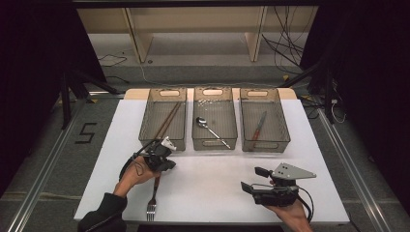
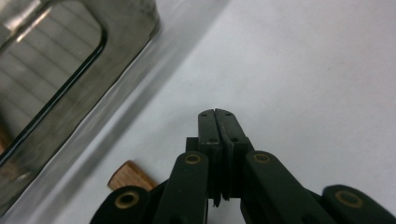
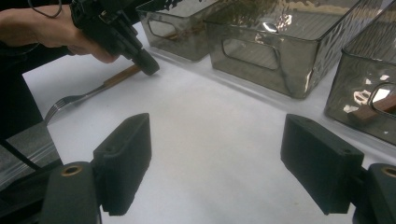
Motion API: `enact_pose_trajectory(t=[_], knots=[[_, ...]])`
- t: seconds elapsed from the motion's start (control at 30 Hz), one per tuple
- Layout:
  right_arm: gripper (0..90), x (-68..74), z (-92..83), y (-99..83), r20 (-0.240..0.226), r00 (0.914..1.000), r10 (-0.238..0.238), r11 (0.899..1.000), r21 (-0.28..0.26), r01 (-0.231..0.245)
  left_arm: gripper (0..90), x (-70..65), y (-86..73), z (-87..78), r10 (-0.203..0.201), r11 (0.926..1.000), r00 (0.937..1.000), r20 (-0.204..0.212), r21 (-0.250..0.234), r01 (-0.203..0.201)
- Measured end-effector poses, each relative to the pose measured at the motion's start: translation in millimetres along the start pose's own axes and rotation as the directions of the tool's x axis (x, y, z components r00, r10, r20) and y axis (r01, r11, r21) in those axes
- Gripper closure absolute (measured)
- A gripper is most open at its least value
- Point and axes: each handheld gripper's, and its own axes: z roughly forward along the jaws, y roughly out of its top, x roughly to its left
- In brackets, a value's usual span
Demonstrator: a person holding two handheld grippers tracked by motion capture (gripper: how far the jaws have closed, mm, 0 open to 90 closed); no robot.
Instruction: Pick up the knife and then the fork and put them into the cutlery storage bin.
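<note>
A fork (image 1: 153, 195) with a wooden handle lies on the white table top (image 1: 212, 193) at the front left, tines toward the person. My left gripper (image 1: 167, 166) hovers low over the handle's far end, jaws shut pad to pad with nothing between them. In the left gripper view the left gripper (image 2: 216, 114) points at bare table, and the handle's end (image 2: 128, 176) lies below and to the left of the jaws. In the right gripper view the left gripper (image 3: 149, 65) has its tip down beside the fork's handle (image 3: 123, 74). My right gripper (image 1: 251, 180) (image 3: 217, 163) stands open and empty at the front right.
Three smoky clear bins stand in a row at the back: the left bin (image 1: 163, 135) holds chopsticks (image 1: 167, 121), the middle bin (image 1: 214, 140) a spoon (image 1: 210, 128), the right bin (image 1: 285, 130) a knife (image 1: 258, 126). The left bin's wall (image 2: 70, 93) is close to the left gripper.
</note>
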Motion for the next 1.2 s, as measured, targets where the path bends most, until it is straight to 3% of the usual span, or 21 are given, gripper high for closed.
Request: enact_pose_trajectory(t=[0.07, 0.33, 0.77, 1.07, 1.2], knots=[[25.4, -0.1, -0.1, 0.0, 0.0, 1.0, 0.001, 1.0, -0.001, -0.001, 88.8, 2.2, -2.1, -0.7, -0.012, 0.9999, 0.9999, 0.008, -0.006, 0.012], [25.4, 0.2, -1.1, 0.3, 0.0, 1.0, 0.001, 1.0, -0.004, -0.001, 88.8, 11.8, -15.2, -9.5, -0.033, 0.9991, 0.9985, -0.044, 0.025, 0.034], [25.4, 1.0, -0.7, 0.6, -0.001, 1.0, -0.002, 1.0, -0.002, 0.002, 88.7, 31.4, -56.2, -33.0, -0.125, 0.9895, 0.9855, -0.114, 0.058, 0.132], [25.4, 1.9, -1.0, 0.8, -0.001, 1.0, -0.002, 1.0, 0.0, 0.002, 88.7, 34.4, -83.3, -48.5, -0.178, 0.9787, 0.9741, -0.139, 0.077, 0.19], [25.4, 1.6, -1.2, 0.9, -0.002, 1.0, -0.001, 1.0, -0.001, 0.001, 88.7, 33.0, -90.6, -53.0, -0.185, 0.9761, 0.9728, -0.139, 0.089, 0.198]])
